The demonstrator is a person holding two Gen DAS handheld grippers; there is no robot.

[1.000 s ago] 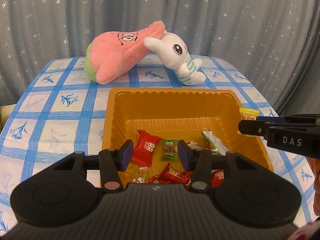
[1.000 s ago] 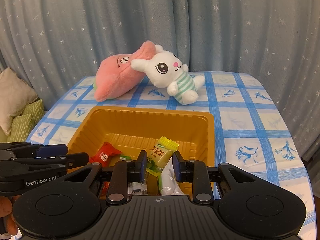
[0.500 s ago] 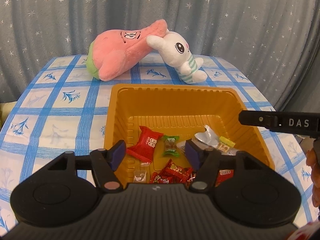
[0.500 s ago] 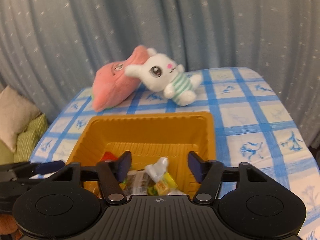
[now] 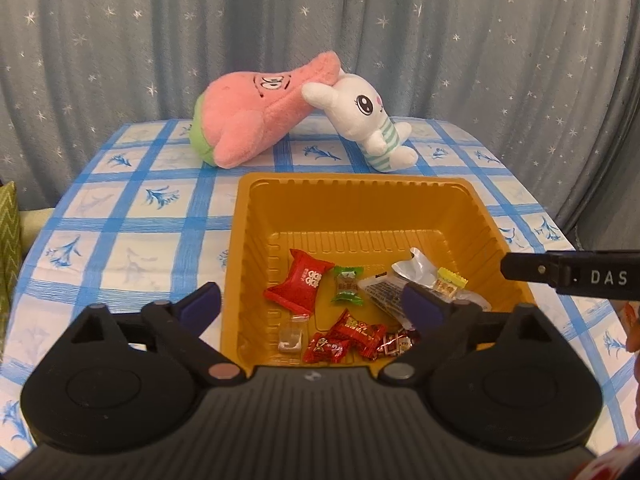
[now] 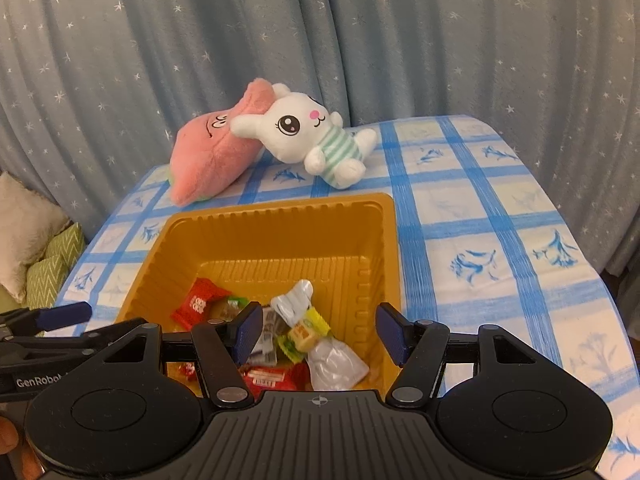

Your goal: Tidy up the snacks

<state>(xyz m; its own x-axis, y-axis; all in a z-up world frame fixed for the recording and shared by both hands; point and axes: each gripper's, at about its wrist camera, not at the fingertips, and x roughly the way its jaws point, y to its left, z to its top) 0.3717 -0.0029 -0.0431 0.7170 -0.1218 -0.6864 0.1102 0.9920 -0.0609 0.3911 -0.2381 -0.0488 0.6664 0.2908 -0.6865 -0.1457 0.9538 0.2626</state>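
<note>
An orange plastic tray [image 5: 356, 204] [image 6: 280, 236] sits on the blue checked tablecloth and holds several wrapped snacks: a red packet [image 5: 300, 282] [image 6: 198, 306], a green candy [image 5: 348, 284], small red candies [image 5: 352, 332], a silver wrapper [image 6: 332, 360] and a yellow candy [image 5: 448, 284] [image 6: 304, 334]. My left gripper [image 5: 312, 306] is open and empty above the tray's near edge. My right gripper [image 6: 318, 332] is open and empty above the tray's near right part, over the yellow candy; one of its fingers shows in the left wrist view [image 5: 568, 274].
A pink star plush [image 5: 256, 112] [image 6: 212, 152] and a white rabbit plush [image 5: 364, 120] [image 6: 308, 136] lie at the table's far side. A grey starred curtain hangs behind. Cushions [image 6: 36, 248] sit left of the table. The table edge drops off on the right.
My right gripper opened and dropped the yellow candy into the tray, then drew back. My left gripper opened wider and pulled back a little.
</note>
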